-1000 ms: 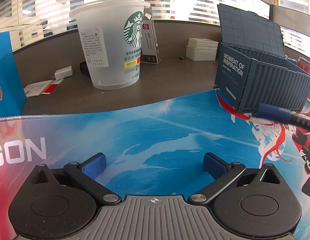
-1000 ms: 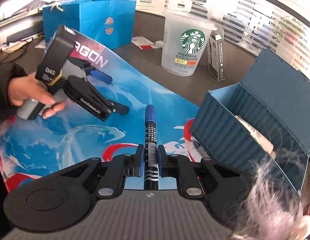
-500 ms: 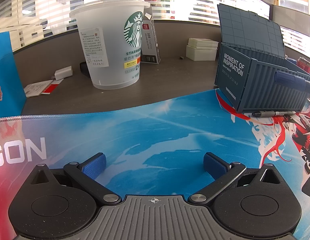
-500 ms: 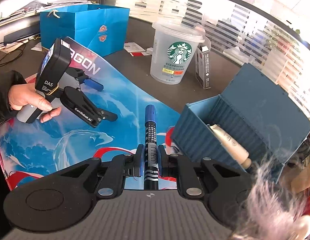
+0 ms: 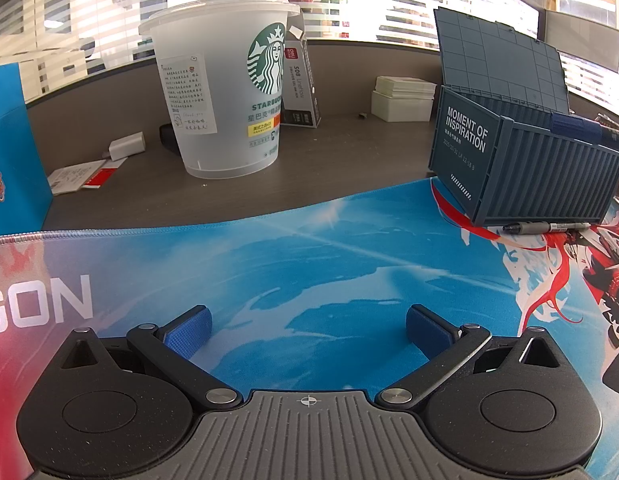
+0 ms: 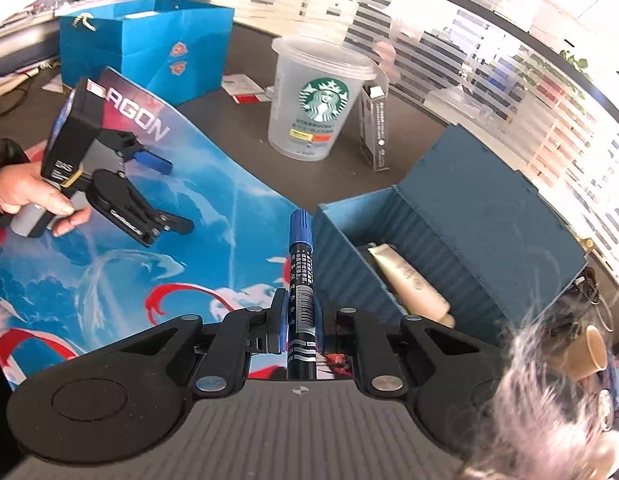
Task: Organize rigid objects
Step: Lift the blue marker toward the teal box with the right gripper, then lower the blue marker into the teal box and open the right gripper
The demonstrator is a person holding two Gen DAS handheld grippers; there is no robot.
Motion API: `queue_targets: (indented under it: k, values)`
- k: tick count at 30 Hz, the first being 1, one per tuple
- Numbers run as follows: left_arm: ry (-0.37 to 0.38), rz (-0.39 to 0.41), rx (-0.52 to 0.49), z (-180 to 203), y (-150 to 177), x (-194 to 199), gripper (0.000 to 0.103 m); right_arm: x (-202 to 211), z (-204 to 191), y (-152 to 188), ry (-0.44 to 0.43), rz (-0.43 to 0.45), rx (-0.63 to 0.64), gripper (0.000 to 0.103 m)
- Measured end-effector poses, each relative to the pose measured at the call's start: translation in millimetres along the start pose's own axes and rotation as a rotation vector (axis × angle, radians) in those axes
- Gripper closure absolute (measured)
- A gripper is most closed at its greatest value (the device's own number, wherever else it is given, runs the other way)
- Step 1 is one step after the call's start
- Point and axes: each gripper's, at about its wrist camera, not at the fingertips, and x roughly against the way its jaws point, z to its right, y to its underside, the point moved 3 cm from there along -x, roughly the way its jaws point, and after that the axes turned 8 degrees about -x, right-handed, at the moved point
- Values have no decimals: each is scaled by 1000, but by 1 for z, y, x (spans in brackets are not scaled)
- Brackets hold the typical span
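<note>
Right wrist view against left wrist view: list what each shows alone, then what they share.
Right wrist only: the tube inside the container box, the right gripper shut on the blue marker, and the hand holding the left gripper.
Left wrist only: a grey pen lying on the mat against the box.
Both: Starbucks cup, box, mat, marker.

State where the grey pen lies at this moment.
In the left wrist view, the grey pen lies flat on the printed desk mat at the right, along the foot of the blue container box.
</note>
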Motion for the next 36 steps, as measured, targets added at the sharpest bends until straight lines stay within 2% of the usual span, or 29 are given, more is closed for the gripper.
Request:
queue_targets:
  k: [16,27,36]
  values:
    - [-1,-1,0,0,0,0,0,-14,48,-29,79,-78,98,91]
    - [-1,-1,0,0,0,0,0,-34,70,-49,31,-100,174,91]
    - [-1,-1,0,0,0,0,0,-63,91,-45,-29,-144,144,91]
